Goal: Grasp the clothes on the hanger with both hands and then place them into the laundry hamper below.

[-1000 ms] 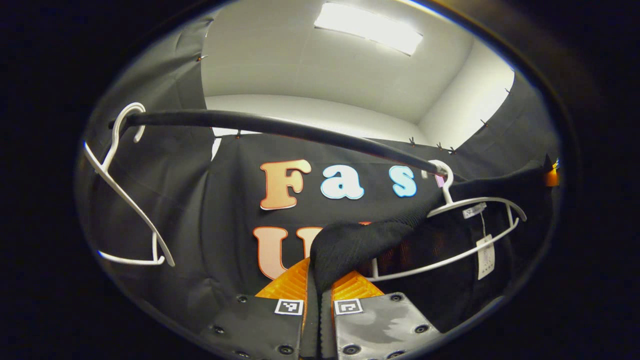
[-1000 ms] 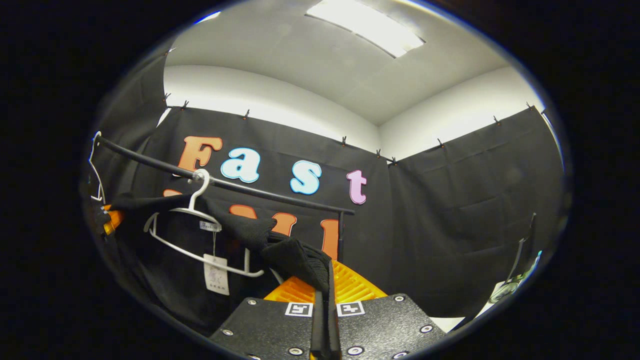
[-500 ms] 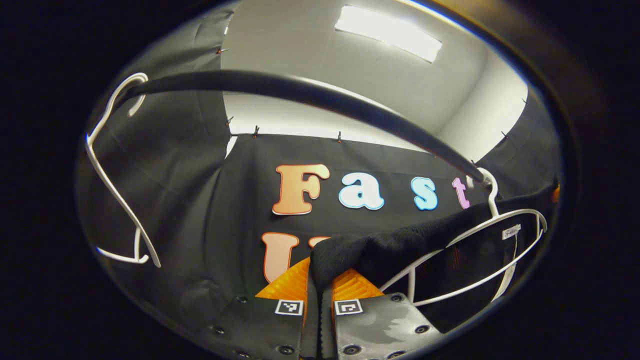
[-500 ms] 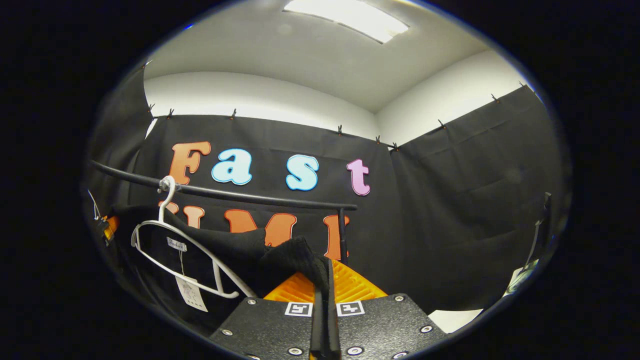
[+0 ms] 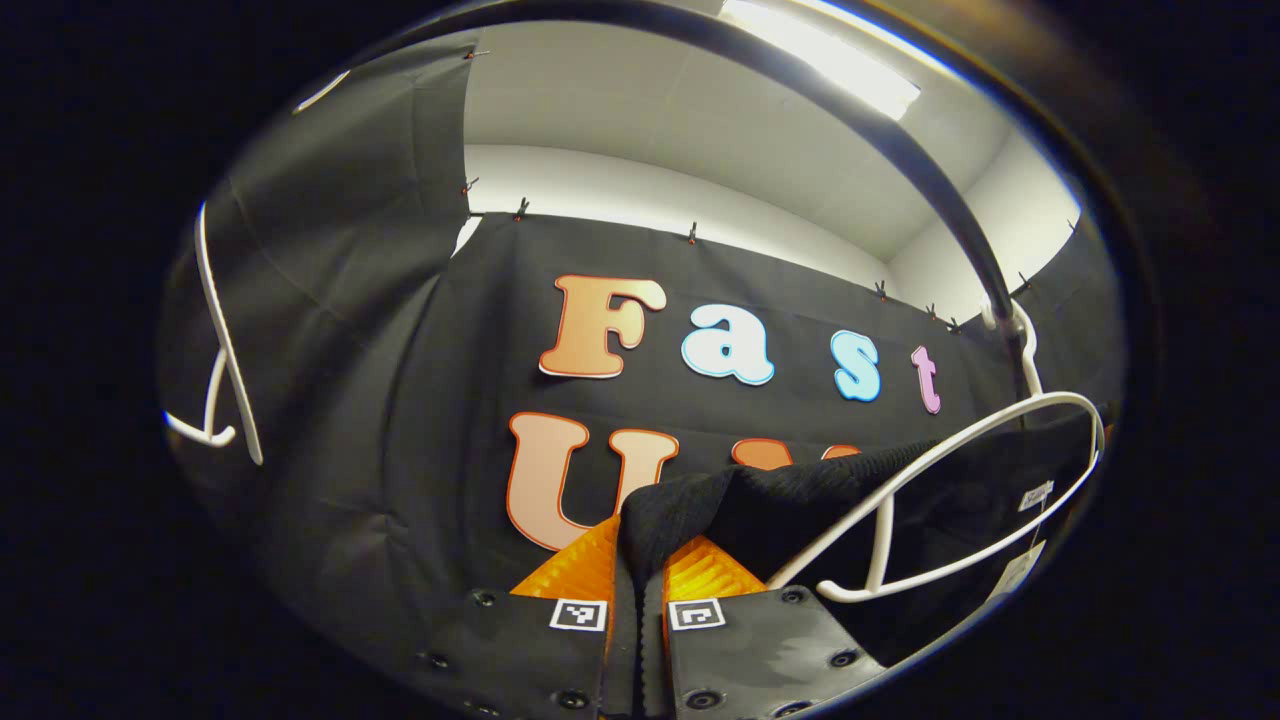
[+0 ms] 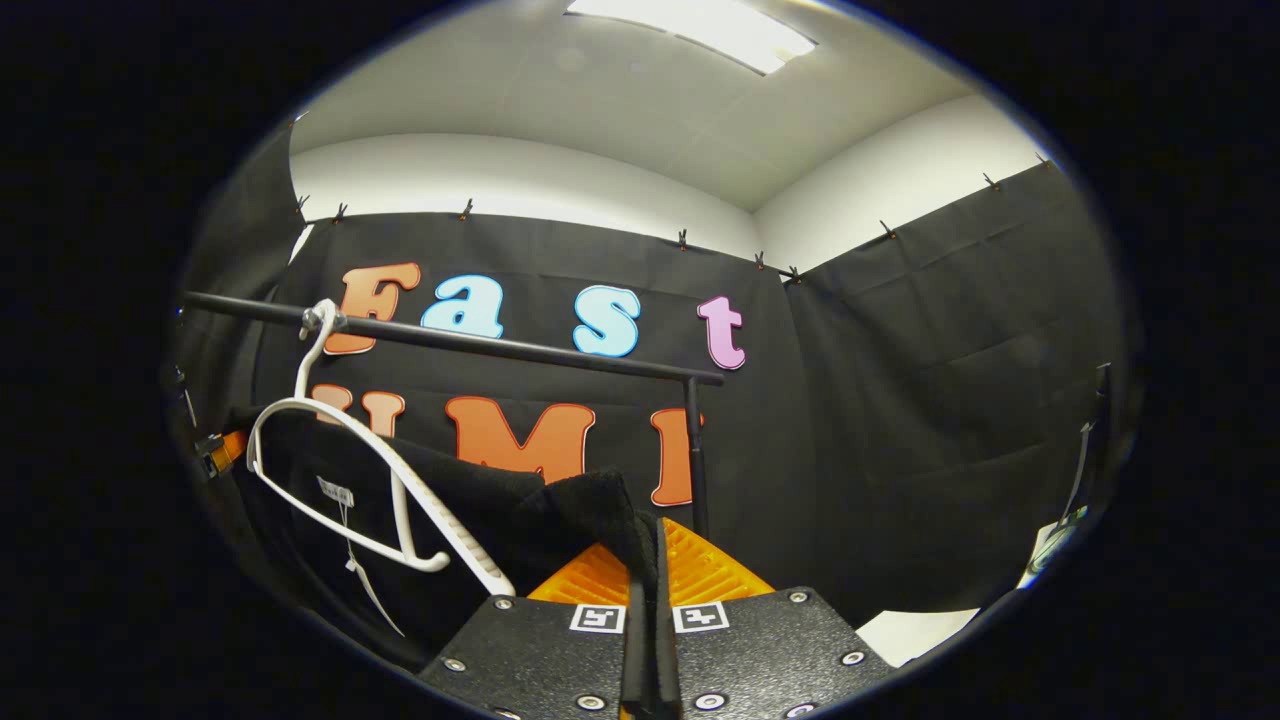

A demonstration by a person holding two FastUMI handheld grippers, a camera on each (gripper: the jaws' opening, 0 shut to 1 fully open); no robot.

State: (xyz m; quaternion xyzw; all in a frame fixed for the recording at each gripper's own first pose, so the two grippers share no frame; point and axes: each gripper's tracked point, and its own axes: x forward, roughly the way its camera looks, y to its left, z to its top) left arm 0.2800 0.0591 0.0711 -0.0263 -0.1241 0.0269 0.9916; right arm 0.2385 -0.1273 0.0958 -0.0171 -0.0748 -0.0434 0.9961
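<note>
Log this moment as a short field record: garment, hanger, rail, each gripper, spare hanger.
garment: black knit garment, pinched at two places, slung below the hanger
hanger: white plastic hanger, hook on the rail, tilted, mostly bare
rail: black metal rail with upright post at its end
left gripper: left gripper shut on the garment's fabric
right gripper: right gripper shut on the garment's fabric
spare hanger: second white hanger, bare, at the left edge of the left gripper view
hamper: location unknown
</note>
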